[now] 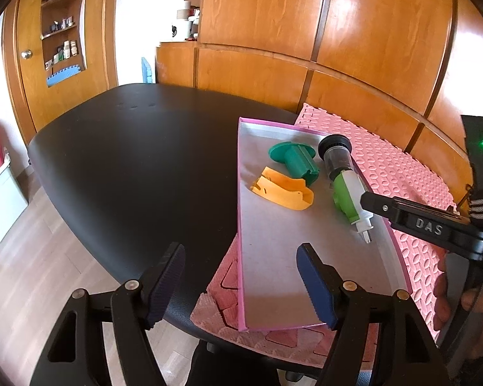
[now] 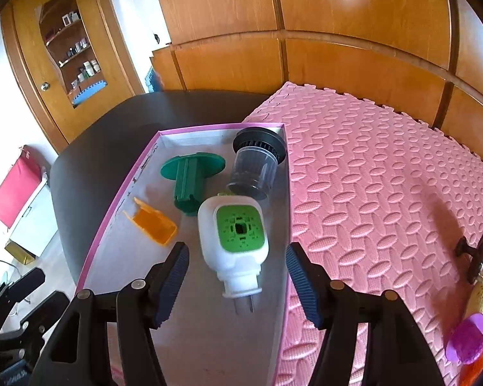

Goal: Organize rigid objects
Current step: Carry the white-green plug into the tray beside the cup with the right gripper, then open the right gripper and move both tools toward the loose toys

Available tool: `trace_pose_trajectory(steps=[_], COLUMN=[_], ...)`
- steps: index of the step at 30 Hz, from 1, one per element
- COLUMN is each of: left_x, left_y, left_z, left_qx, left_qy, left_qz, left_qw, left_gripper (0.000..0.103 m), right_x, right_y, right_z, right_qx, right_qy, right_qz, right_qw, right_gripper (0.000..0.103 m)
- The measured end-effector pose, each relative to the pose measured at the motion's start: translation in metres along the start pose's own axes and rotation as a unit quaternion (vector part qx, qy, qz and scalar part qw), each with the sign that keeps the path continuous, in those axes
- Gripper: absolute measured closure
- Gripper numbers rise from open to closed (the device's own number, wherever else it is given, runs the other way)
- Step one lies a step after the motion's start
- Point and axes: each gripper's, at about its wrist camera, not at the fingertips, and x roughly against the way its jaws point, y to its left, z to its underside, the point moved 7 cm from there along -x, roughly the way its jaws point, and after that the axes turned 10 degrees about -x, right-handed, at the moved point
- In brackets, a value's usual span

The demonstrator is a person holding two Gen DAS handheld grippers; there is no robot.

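A pink-rimmed tray (image 1: 273,241) lies on a pink foam mat. On it are a green flanged part (image 1: 294,157), an orange clip (image 1: 283,189), a black-capped clear cylinder (image 1: 336,152) and a white and green plug-in device (image 1: 351,196). My left gripper (image 1: 240,254) is open and empty above the tray's near left rim. In the right wrist view my right gripper (image 2: 237,251) is open, its pads either side of the plug-in device (image 2: 233,241) with gaps showing. Beyond it lie the cylinder (image 2: 257,164), the green part (image 2: 190,177) and the clip (image 2: 153,225).
The foam mat (image 2: 386,193) covers the right of a black table (image 1: 128,160). A dark object (image 2: 476,254) and a purple item (image 2: 467,337) sit at the mat's right edge. Wooden cabinets stand close behind. A hand (image 1: 450,296) holds the right gripper.
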Motion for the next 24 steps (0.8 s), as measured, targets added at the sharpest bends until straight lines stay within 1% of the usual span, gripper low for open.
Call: trace_pose_trajectory(steps=[11,17,24], left_x=[0.001,0.002,0.005], left_y=[-0.02,-0.03,-0.038], left_z=[0.0,0.0,0.0], left_qx=[-0.028,-0.04,-0.052], left_qy=[0.002,0.002,-0.001], left_qz=[0.002,0.001,0.003], left_qw=[0.9996,0.9992,0.9986], left_gripper=[0.031,0.031,0.03], right_x=[0.028,0.037,0.044], right_y=[-0.019,-0.032,-0.048], right_z=[0.005,0.004,0.006], right_qx=[-0.011,-0.02,-0.022], right_qy=[-0.021,-0.029,-0.034], right_qz=[0.005,0.008,0.022], right_qw=[1.0,0.999,0.999], right_gripper=[0.04,0.04,0.04])
